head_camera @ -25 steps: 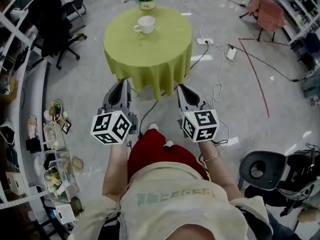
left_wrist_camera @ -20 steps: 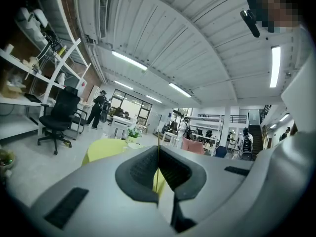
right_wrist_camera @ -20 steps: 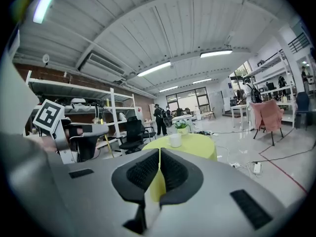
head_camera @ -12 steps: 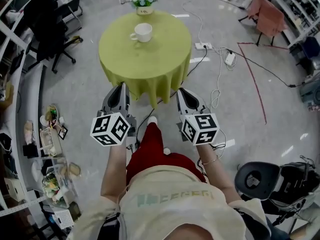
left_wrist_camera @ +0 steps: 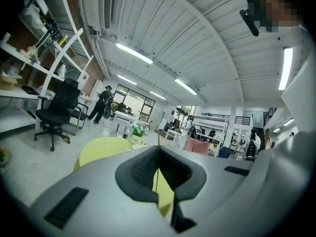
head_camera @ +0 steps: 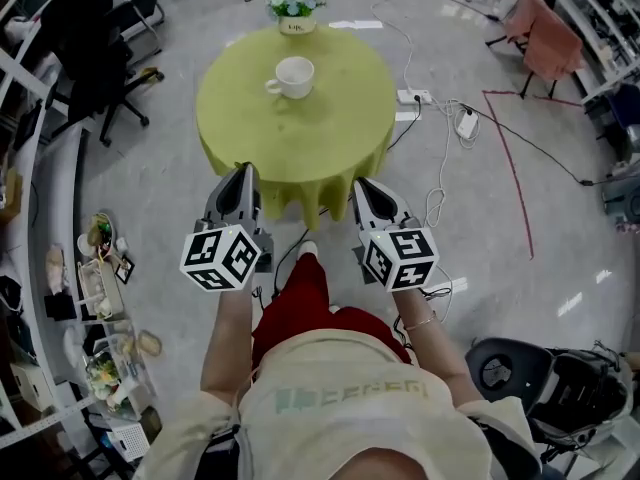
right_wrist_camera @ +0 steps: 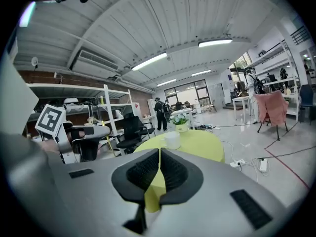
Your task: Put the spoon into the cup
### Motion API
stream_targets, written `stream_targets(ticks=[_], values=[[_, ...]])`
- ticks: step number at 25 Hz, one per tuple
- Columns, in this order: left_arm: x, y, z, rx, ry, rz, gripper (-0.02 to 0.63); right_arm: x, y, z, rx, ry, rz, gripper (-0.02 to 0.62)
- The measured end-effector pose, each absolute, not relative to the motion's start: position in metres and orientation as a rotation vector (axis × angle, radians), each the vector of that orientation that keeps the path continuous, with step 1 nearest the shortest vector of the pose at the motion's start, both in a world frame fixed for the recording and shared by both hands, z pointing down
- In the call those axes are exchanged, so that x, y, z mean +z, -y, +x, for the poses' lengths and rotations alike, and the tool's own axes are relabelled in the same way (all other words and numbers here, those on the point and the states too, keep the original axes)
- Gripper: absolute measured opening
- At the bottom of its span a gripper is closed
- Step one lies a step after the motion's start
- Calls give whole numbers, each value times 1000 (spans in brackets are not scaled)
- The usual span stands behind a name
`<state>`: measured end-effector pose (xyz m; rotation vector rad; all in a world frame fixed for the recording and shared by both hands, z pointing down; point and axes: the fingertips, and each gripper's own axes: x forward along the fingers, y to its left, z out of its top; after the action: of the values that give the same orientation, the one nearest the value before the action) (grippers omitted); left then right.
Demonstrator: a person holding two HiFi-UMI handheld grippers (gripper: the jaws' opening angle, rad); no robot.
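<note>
A white cup (head_camera: 293,76) stands on the far half of a round table under a green cloth (head_camera: 300,148); it also shows in the right gripper view as the cup (right_wrist_camera: 172,139). I see no spoon in any view. My left gripper (head_camera: 243,172) is shut and empty, its tips by the table's near left edge. My right gripper (head_camera: 361,185) is also shut and empty, by the near right edge. Their pads meet in the left gripper view (left_wrist_camera: 158,153) and the right gripper view (right_wrist_camera: 159,155).
A small flower pot (head_camera: 293,8) sits at the table's far rim. Black office chairs (head_camera: 110,58) and shelving line the left. Cables and a power strip (head_camera: 412,96) lie on the floor at the right, a pink chair (head_camera: 548,36) beyond, a black chair (head_camera: 540,373) behind me.
The person has walked toward the table: it sits lower and larger in the head view, and both gripper tips now reach its near edge. Both grippers stay shut.
</note>
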<state>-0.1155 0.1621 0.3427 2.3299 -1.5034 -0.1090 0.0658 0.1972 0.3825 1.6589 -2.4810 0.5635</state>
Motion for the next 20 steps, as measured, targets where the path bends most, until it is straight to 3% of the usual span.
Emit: stream_targets(ticks=[20], values=[[363,-13,-142,-106,1404,2312,23,391,-53,32,603,2395,1720,37]])
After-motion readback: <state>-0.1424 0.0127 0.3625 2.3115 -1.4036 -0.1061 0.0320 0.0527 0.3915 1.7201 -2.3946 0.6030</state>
